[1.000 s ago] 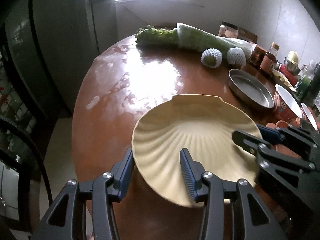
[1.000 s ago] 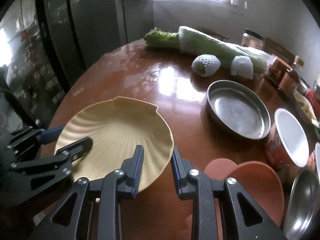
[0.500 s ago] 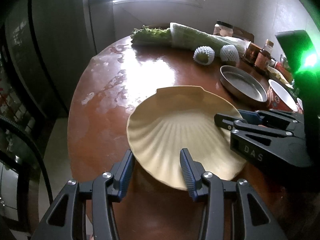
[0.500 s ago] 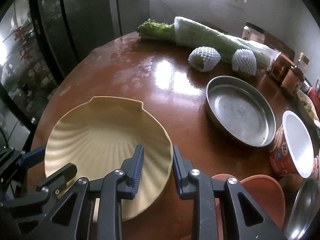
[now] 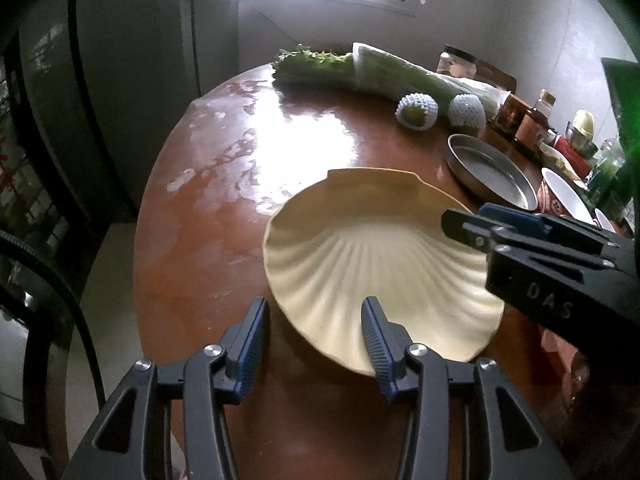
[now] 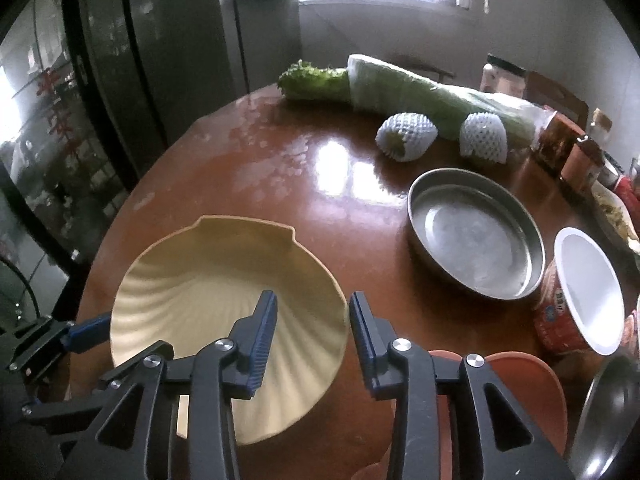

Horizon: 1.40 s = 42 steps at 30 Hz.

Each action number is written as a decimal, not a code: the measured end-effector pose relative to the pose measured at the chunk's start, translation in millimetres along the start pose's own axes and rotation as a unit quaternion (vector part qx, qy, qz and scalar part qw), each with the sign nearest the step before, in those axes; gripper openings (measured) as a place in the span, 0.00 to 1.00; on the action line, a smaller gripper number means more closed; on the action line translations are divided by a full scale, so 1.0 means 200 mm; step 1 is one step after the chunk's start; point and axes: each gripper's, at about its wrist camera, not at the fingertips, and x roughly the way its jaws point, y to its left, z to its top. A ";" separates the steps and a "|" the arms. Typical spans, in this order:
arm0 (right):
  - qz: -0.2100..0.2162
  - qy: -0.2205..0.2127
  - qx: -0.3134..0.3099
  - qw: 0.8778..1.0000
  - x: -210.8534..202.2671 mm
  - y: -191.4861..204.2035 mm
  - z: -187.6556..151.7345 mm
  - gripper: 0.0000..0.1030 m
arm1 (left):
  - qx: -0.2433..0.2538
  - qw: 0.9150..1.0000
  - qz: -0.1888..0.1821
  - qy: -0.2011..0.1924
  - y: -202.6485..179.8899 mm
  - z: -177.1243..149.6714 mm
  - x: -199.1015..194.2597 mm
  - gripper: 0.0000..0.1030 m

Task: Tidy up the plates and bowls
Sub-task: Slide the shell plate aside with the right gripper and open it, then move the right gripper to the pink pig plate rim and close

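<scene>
A cream shell-shaped plate [image 5: 376,256] lies on the round brown table [image 5: 208,216]; it also shows in the right wrist view [image 6: 216,288]. My left gripper [image 5: 314,340] is open, its jaws astride the plate's near rim. My right gripper [image 6: 314,340] is open, astride the plate's right rim; it also shows in the left wrist view [image 5: 472,224]. A steel pan [image 6: 476,232] sits right of the plate. A red-and-white paper bowl [image 6: 580,296], a pink plate [image 6: 520,392] and a steel bowl [image 6: 612,416] are at the right.
A long cabbage [image 6: 404,88] and two foam-netted fruits [image 6: 406,136] lie at the table's far side. Jars and bottles [image 6: 572,148] crowd the far right. A dark cabinet [image 6: 120,80] stands left of the table.
Both grippers have pulled back and risen slightly, so the plate sits farther along the fingers. The right gripper's jaws have opened wider. The plate rests on the table.
</scene>
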 end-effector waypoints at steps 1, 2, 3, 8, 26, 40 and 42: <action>-0.002 -0.003 0.001 1.000 -0.01 0.00 0.00 0.40 | -0.002 1.000 0.001 -0.001 0.00 0.00 -0.01 0.47; -0.004 -0.006 0.002 1.000 -0.02 0.00 0.00 0.41 | -0.002 1.000 0.001 -0.003 0.01 0.00 -0.01 0.48; -0.005 -0.008 0.002 1.000 -0.03 -0.01 0.00 0.41 | -0.003 1.000 0.002 -0.005 0.01 -0.01 -0.02 0.49; -0.006 -0.023 0.004 1.000 -0.11 -0.01 -0.01 0.44 | -0.012 1.000 0.009 -0.013 0.03 -0.02 -0.06 0.52; -0.005 -0.095 0.015 0.995 -0.54 -0.06 -0.13 0.50 | 0.001 0.998 -0.002 -0.062 -0.09 -0.02 -0.32 0.60; -0.019 -0.138 0.049 0.989 -0.87 -0.24 -0.30 0.55 | 0.034 0.996 -0.036 -0.077 -0.32 -0.04 -0.43 0.60; -0.023 -0.139 0.055 0.989 -0.90 -0.26 -0.34 0.55 | 0.041 0.995 -0.039 -0.077 -0.35 -0.05 -0.44 0.60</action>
